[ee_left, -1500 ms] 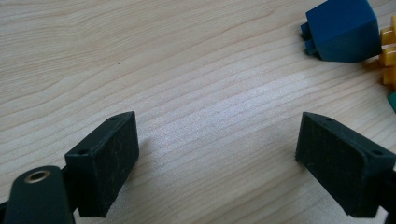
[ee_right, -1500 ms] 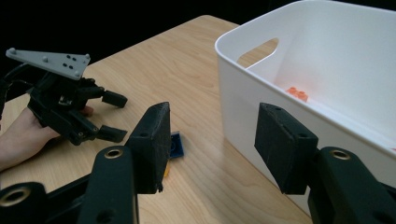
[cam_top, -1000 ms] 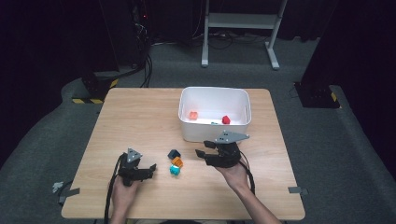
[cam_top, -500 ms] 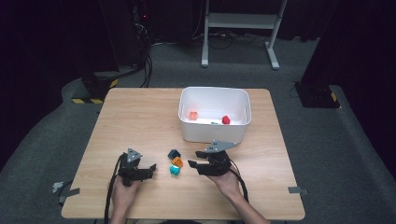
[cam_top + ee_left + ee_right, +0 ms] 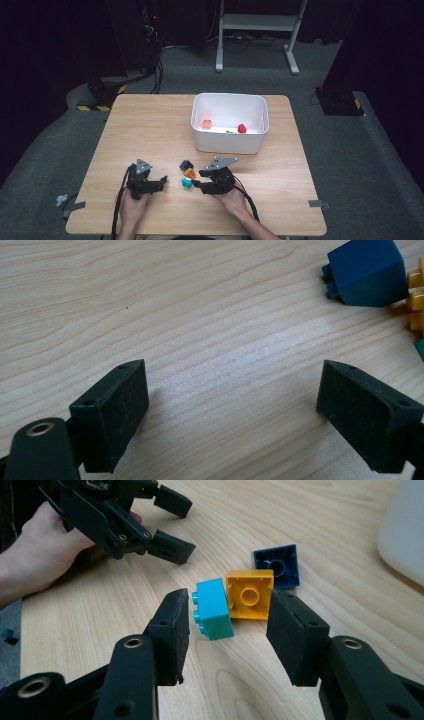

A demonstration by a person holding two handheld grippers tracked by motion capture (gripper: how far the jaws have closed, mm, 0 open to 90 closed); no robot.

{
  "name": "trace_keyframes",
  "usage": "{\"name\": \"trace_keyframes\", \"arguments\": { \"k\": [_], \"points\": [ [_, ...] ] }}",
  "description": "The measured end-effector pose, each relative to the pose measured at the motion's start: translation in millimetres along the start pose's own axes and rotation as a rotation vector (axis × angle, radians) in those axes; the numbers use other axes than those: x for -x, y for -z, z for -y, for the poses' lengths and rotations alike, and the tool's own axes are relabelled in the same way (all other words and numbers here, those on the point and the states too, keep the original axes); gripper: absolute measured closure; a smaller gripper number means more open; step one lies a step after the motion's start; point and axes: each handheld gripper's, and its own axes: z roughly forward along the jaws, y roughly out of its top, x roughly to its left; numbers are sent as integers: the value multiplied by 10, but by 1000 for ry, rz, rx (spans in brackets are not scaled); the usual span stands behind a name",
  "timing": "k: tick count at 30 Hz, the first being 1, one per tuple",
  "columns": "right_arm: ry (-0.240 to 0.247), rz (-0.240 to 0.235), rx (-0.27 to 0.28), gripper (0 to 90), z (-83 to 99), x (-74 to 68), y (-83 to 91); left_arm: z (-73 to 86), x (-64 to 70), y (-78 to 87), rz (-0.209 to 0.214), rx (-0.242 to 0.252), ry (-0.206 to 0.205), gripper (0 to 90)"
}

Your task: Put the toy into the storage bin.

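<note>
Three toy bricks lie together on the wooden table (image 5: 150,130): a teal brick (image 5: 186,183) (image 5: 213,608), an orange brick (image 5: 190,173) (image 5: 249,594) and a dark blue brick (image 5: 186,164) (image 5: 276,566) (image 5: 366,273). My right gripper (image 5: 197,179) (image 5: 227,630) is open, its jaws on either side of the teal brick without touching it. Left of the bricks rests my left gripper (image 5: 162,181) (image 5: 235,415), open over bare wood; the right gripper view shows it farther off (image 5: 172,525).
A white bin (image 5: 229,144) stands behind the bricks and holds a red brick (image 5: 242,128), an orange brick (image 5: 206,123) and a small green piece (image 5: 229,132). Bits of tape lie at the table's front corners (image 5: 64,201).
My right gripper has come down and left from beside the bin to the teal brick. The left gripper has stayed where it was.
</note>
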Motion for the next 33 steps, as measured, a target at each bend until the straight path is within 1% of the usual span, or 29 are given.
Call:
{"name": "trace_keyframes", "arguments": {
  "k": [4,5,13,22,28,33],
  "points": [
    [-4,-4,-12,520,20,2,-68,0,0,0,0,0,0,131],
    [-6,-12,-16,522,28,5,-93,0,0,0,0,0,0,131],
    [-9,-19,-25,525,42,-10,-190,0,0,0,0,0,0,131],
    [6,-21,-38,531,31,-64,-291,0,0,0,0,0,0,131],
    [21,-15,-48,562,28,-91,-351,0,0,1,0,-1,0,131],
    [28,-11,-63,612,34,-93,-369,1,0,1,0,0,0,131]
  ]
}}
